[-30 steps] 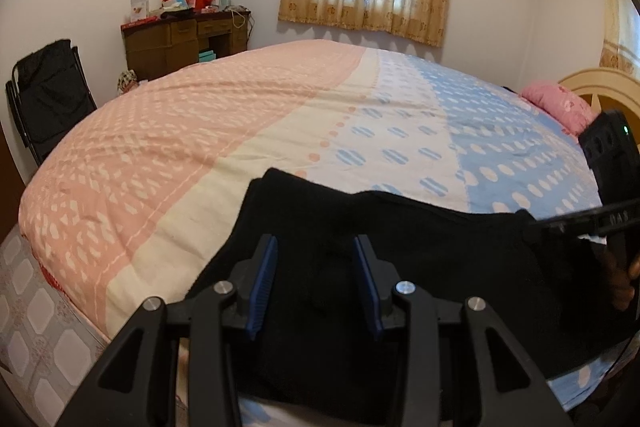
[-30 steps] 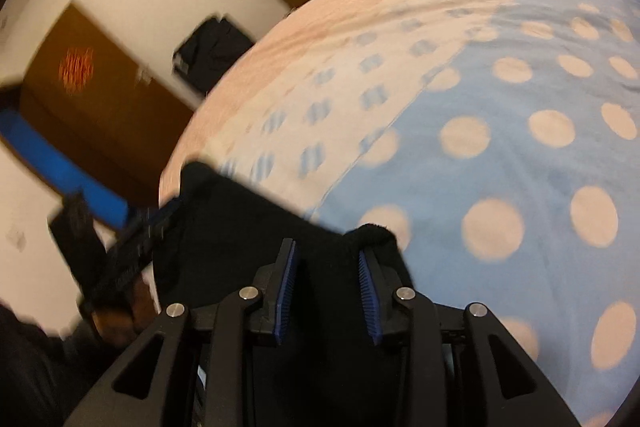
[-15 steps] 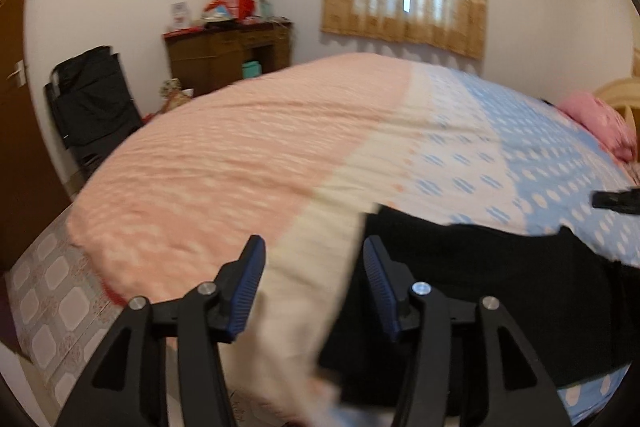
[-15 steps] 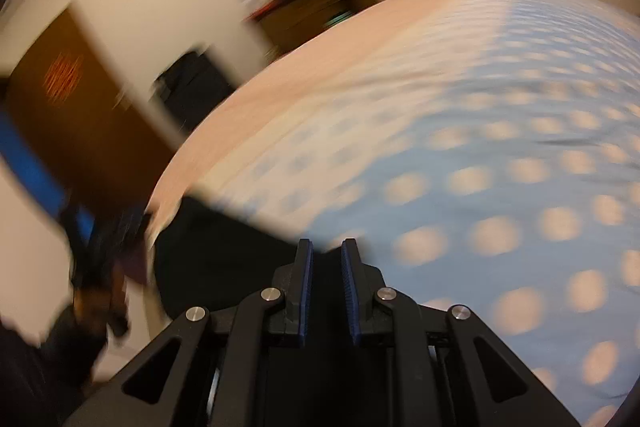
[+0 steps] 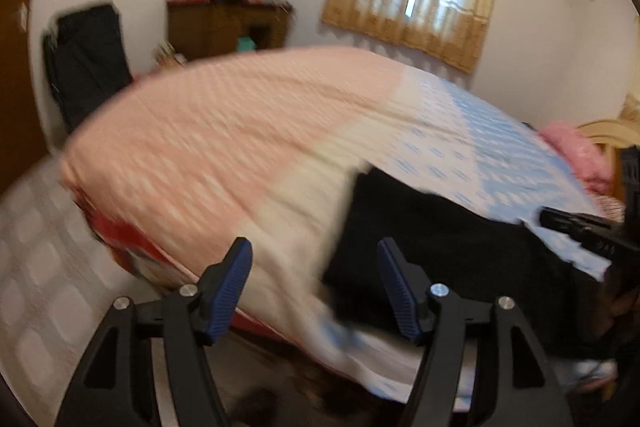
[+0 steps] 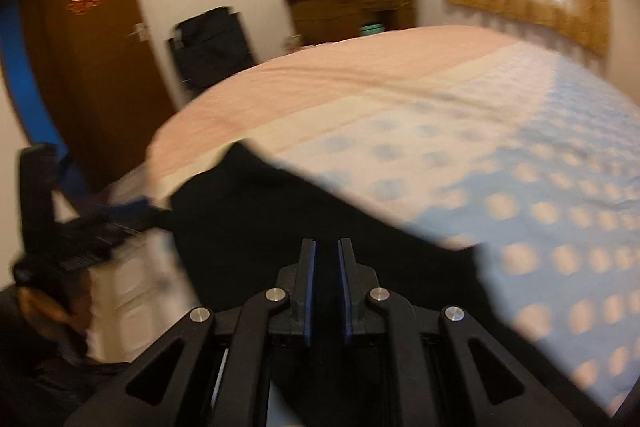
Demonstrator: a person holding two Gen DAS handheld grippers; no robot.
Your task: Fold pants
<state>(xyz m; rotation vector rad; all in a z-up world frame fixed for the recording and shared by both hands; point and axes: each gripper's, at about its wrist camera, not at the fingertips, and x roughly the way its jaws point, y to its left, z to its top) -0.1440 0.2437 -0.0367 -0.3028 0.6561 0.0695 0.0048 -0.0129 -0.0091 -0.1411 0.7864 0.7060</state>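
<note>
1. Left wrist view: the left gripper (image 5: 314, 287) is spread wide with nothing between its fingers, beside the black pants (image 5: 448, 247) lying at the bed's (image 5: 240, 147) near edge.
2. Right wrist view: the right gripper (image 6: 326, 287) is nearly closed over the pants (image 6: 280, 227); whether it pinches fabric is unclear.

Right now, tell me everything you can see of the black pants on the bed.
The black pants are a dark, soft, matte cloth with no visible detail, lying as a flattened, folded-looking mass at the near edge of the bed, over its cream and blue bands. The left gripper is open and off to their side. The right gripper, nearly closed, hangs above them; contact cannot be told. Both views are blurred.
</note>
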